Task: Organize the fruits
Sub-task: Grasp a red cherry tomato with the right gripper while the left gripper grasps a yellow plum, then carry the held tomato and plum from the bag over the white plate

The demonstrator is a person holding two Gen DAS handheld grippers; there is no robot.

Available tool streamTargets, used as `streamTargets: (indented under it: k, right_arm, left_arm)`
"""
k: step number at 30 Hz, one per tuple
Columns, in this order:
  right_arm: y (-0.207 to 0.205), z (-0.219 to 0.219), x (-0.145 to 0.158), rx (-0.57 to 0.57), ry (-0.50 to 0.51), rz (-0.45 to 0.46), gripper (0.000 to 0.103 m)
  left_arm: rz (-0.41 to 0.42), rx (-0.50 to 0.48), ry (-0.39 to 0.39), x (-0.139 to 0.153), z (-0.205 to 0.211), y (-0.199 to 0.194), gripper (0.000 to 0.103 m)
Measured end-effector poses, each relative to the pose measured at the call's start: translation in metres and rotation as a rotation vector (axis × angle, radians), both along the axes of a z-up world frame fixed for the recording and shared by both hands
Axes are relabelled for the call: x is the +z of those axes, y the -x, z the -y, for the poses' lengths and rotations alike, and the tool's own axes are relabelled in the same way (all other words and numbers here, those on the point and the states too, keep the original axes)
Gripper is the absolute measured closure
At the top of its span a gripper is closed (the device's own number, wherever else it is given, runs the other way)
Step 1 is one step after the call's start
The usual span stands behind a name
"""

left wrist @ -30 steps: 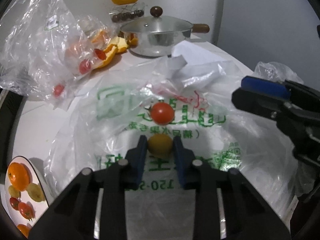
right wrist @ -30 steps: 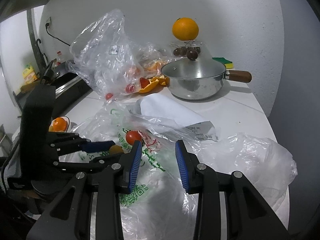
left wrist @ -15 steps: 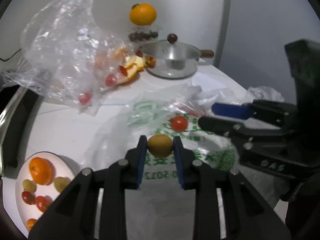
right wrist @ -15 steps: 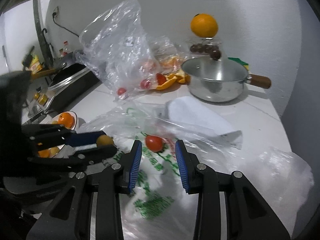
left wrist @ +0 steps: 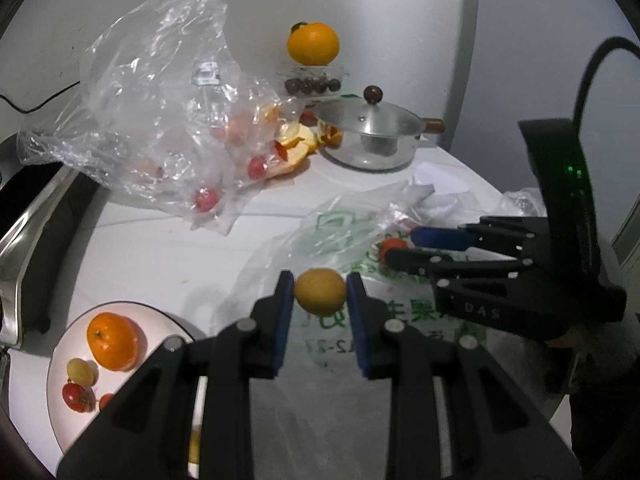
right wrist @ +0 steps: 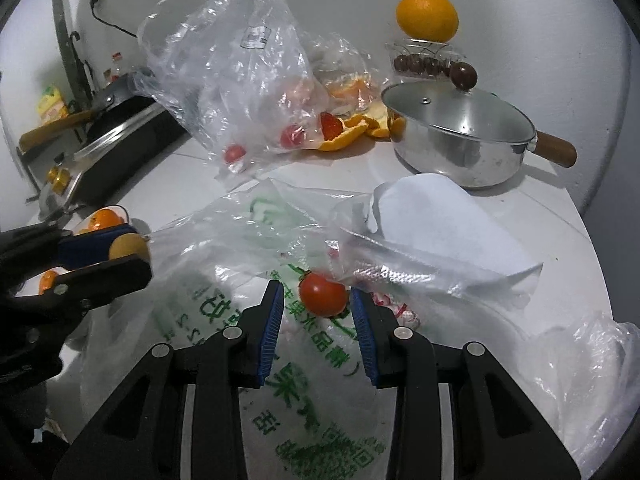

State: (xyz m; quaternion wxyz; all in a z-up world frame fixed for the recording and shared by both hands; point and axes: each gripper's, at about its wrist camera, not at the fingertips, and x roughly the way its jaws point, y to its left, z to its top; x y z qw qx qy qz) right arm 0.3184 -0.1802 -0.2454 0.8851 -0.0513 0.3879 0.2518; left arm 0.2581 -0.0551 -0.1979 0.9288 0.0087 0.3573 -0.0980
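A small yellow fruit (left wrist: pixel 320 292) hangs above the counter, and my left gripper (left wrist: pixel 319 294) is shut on it. Below and to its left a white plate (left wrist: pixel 160 328) holds an orange (left wrist: pixel 113 340), a pale grape and red tomatoes. On the green-printed plastic bag (right wrist: pixel 260 320) lies a red tomato (right wrist: pixel 323 294). My right gripper (right wrist: pixel 318 312) stands open around that tomato, with a gap still showing on its left side. In the right wrist view the left gripper (right wrist: pixel 132 250) with the yellow fruit (right wrist: pixel 128 245) is at the far left, over the plate's rim (right wrist: pixel 122 211).
A clear bag (left wrist: pixel 168 120) with red tomatoes sits behind, beside orange peel (left wrist: pixel 298 148) and a lidded steel pot (left wrist: pixel 370 136). A big orange (left wrist: pixel 313 44) rests on a clear box against the wall. A cooktop (left wrist: pixel 36 220) borders the left; white paper (right wrist: pixel 440 224) lies right.
My left gripper has risen and drawn back to the left with the yellow fruit, bringing the plate into fuller view. My right gripper has moved forward until the red tomato sits between its fingers.
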Motion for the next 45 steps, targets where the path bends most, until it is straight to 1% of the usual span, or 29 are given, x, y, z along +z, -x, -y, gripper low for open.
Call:
streamTargets:
  k: [5,10,11,12,15,34,45]
  right_arm:
    - [-0.008,-0.004,-0.005,-0.008,0.015,-0.016,0.066]
    - [-0.010,-0.014,-0.010,0.008,0.054,-0.027,0.066]
    - [-0.010,-0.015,-0.010,0.010,0.058,-0.024,0.069]
    - [-0.009,-0.015,-0.010,0.010,0.064,-0.020,0.073]
    - [-0.006,-0.016,-0.008,0.007,0.073,-0.006,0.073]
    - [0.055,-0.035,0.040,0.052,0.048,0.090,0.073]
    - [0.089,-0.041,0.061,0.061,0.039,0.134,0.073]
  left_arm:
    - [0.000,-0.007,0.012,-0.001,-0.001,0.000,0.076]
    - [0.004,-0.008,0.017,0.000,-0.004,0.003,0.075]
    - [0.005,-0.006,0.017,0.000,-0.005,0.004,0.075]
    - [0.007,-0.004,0.017,0.001,-0.006,0.005,0.075]
    - [0.012,-0.003,0.019,0.003,-0.008,0.009,0.076]
    - [0.076,0.009,0.025,0.030,-0.022,0.056,0.076]
    - [0.108,0.018,0.023,0.044,-0.028,0.086,0.076]
